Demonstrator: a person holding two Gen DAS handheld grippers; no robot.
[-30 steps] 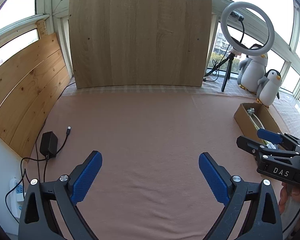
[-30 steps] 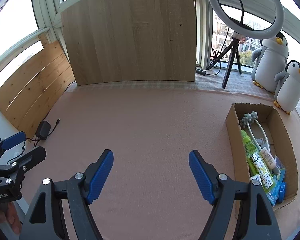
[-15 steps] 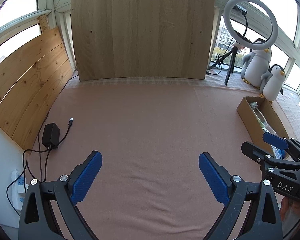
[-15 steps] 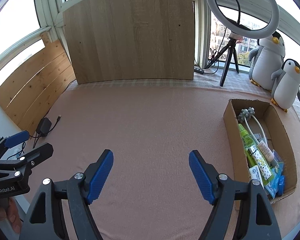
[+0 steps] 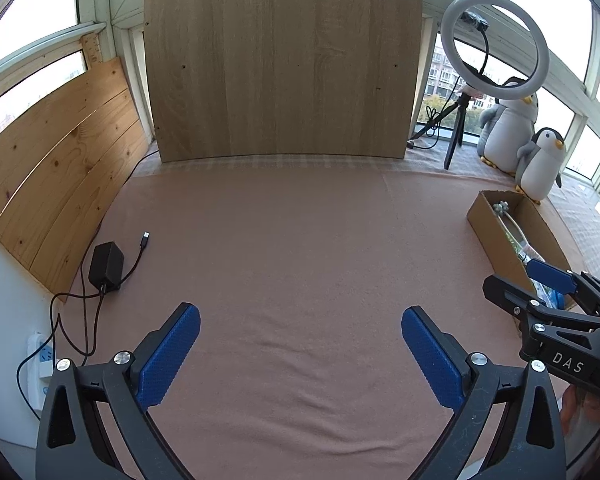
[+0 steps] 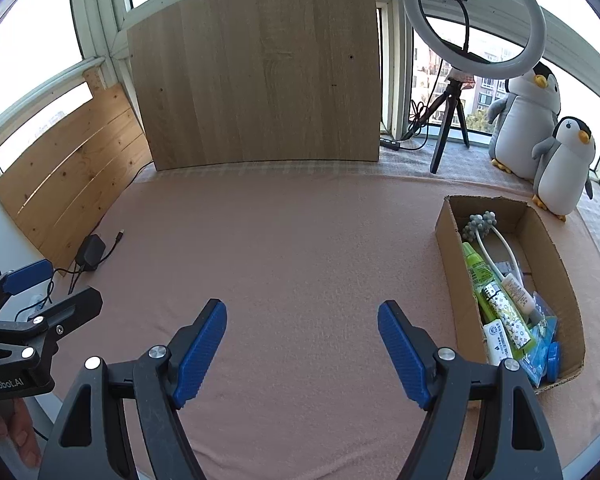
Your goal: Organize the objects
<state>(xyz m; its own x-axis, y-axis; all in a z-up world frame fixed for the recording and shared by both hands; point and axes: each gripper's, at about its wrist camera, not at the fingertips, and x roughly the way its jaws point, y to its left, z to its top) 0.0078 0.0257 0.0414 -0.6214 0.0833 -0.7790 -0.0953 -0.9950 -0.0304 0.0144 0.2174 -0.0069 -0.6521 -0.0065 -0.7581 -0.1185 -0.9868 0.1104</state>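
Note:
A cardboard box (image 6: 447,236) stands at the right of the pink cloth; it also shows in the left wrist view (image 5: 487,224). It holds a green tube (image 6: 475,268), a white tube (image 6: 517,294), a grey-headed massager (image 6: 479,224) and blue packets (image 6: 547,356). My left gripper (image 5: 300,344) is open and empty over the near middle of the cloth. My right gripper (image 6: 301,340) is open and empty, left of the box. Each gripper shows at the edge of the other's view.
A black charger (image 5: 106,266) with its cable lies at the left edge, by a white power strip (image 5: 40,364). A wooden board (image 5: 284,64) stands at the back, wooden slats (image 5: 56,168) at the left. A ring light (image 6: 471,20) on a tripod and two plush penguins (image 6: 539,136) stand at the back right.
Both grippers have drawn back towards me and risen a little, so more of the cloth shows. Both stay open and empty. The box and its contents have not moved.

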